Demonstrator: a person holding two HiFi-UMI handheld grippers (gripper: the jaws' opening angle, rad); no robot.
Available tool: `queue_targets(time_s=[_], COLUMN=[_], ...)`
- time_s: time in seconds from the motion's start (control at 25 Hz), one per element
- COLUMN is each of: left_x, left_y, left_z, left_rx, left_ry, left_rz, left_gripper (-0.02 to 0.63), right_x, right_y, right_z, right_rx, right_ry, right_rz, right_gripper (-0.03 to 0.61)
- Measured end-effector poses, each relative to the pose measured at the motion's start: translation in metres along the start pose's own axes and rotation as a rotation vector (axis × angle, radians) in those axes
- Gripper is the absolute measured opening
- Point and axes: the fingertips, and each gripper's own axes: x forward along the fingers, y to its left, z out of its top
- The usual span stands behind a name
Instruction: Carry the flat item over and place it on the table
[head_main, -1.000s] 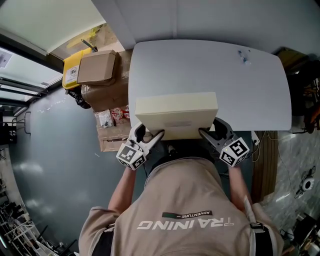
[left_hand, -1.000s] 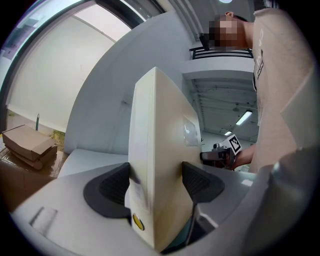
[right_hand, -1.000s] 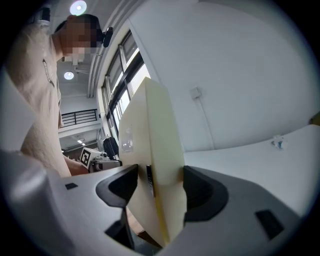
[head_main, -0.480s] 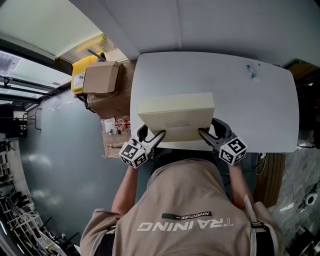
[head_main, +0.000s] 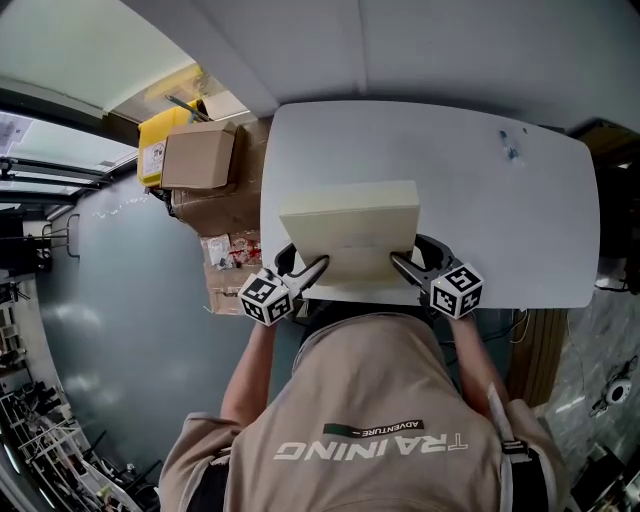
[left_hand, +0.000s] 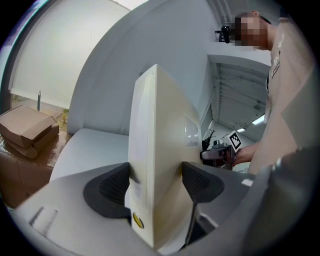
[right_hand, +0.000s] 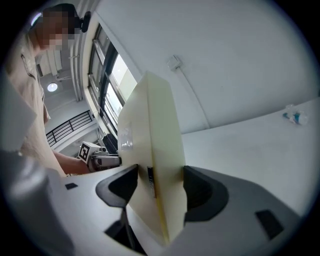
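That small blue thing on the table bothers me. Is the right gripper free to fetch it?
Probably not: the right gripper is clamped on the flat box; the blue thing lies beyond it.

Flat item (head_main: 348, 232) was cream. Table (head_main: 500, 220) was pale grey-white. Left gripper (head_main: 300, 268), right gripper (head_main: 415, 264) bore black-and-white square markers. Cardboard box (head_main: 197, 157) was brown. Shirt (head_main: 370, 390) was beige.

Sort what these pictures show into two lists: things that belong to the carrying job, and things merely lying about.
Job in hand: flat cream box; left gripper and right gripper, both shut on it; white table.

Lying about: cardboard box; yellow container; small blue item on the table.
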Motion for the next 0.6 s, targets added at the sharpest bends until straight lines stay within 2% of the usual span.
queue_targets(time_s=[0.28, 0.6], left_x=[0.031, 0.063], left_y=[0.039, 0.070], left_z=[-0.005, -0.007], left_rx=[-0.177, -0.260], left_ry=[0.053, 0.100], left_rz=[-0.053, -0.060], left_gripper=[0.313, 0.313], right_x=[0.027, 0.048], right_y=[-0.026, -0.058], right_z=[-0.007, -0.014], right_rx=[0.037, 0.123], right_ry=[0.093, 0.105], right_rz=[-0.063, -0.092], right_gripper=[0.285, 0.285])
